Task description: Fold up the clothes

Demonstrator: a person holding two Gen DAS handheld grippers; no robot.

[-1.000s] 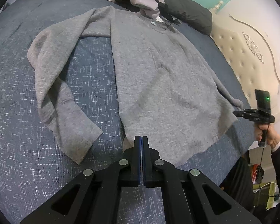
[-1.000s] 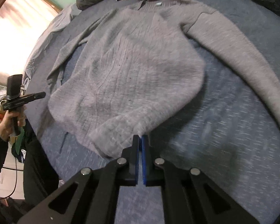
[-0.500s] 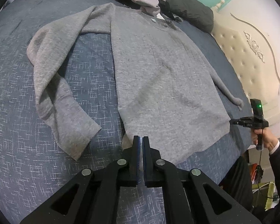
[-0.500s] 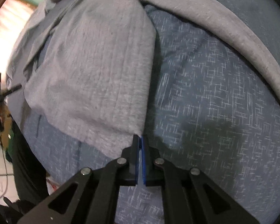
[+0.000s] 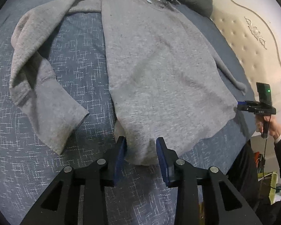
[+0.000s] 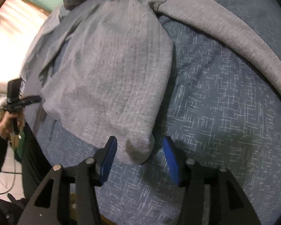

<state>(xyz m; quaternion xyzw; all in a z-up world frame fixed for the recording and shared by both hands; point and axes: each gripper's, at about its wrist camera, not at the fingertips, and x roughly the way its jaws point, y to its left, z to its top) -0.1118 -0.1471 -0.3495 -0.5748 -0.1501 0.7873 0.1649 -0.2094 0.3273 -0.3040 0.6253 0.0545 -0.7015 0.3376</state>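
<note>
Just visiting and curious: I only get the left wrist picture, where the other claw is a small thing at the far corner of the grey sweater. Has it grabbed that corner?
Observer: Not yet. The right gripper has just been opening its jaws. They stand apart with the sweater's hem corner between them, pads clear of it.
Operator: Where does that side's sleeve go?
Observer: The sleeve lies stretched out across the blue bedspread, away from the body.
Operator: What's behind my claw?
Observer: Behind the left gripper there is a bright, washed-out window or curtain.
</note>
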